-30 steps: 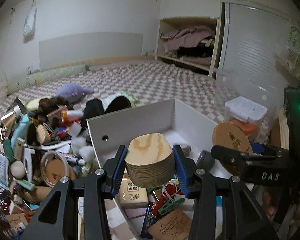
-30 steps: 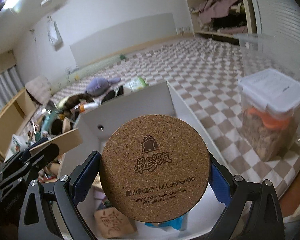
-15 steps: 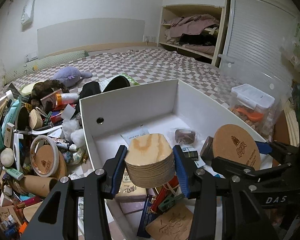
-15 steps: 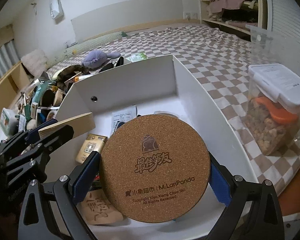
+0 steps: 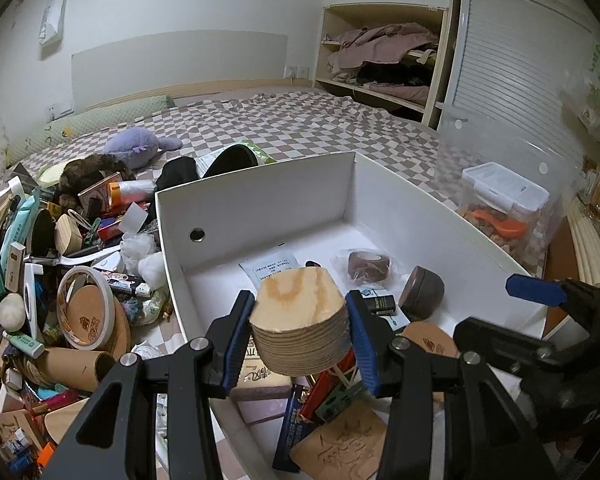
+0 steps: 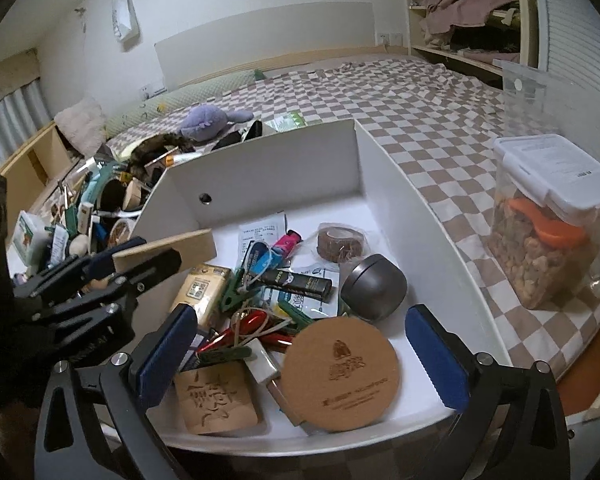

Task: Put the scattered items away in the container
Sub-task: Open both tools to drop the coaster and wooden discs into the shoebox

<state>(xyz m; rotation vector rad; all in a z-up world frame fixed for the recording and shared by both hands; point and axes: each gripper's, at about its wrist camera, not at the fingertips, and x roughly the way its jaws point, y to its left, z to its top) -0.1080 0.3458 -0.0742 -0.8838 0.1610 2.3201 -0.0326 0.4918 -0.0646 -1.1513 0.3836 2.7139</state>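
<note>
A checkered bedspread [image 6: 440, 128] is seen spread beyond both claws, with a white box [image 6: 432, 216] set on it directly ahead of them. To the right of the right gripper [image 6: 312, 356], a clear lidded food tub [image 6: 552, 216] is stood on the bedspread, its label too small to be read. To the left of the left gripper [image 5: 300, 336], a heap of scattered items [image 5: 60, 264] is piled just outside the box wall.

Between and just below the right gripper's parted blue pads, a round cork coaster [image 6: 340, 374] is seen lying on the box floor, stamped with a logo and lines of print that are too blurred here to be read. A carved wooden tag [image 6: 216, 400] bearing a large incised character is lain beside it, nearer the left pad. Ahead of the pads, a dark round tin [image 6: 374, 292], a roll of brown tape [image 6: 342, 242] and a yellow packet [image 6: 200, 294] are gathered.

Half a second earlier the coaster was clamped upright between the right pads; it has since been released into the box, and the jaws are now spread wide with nothing touched.

A stack of wooden discs [image 5: 300, 328] is clamped between the left gripper's pads and held above the near end of the box, lower than a second before. Both claws are angled downward into the box.
</note>
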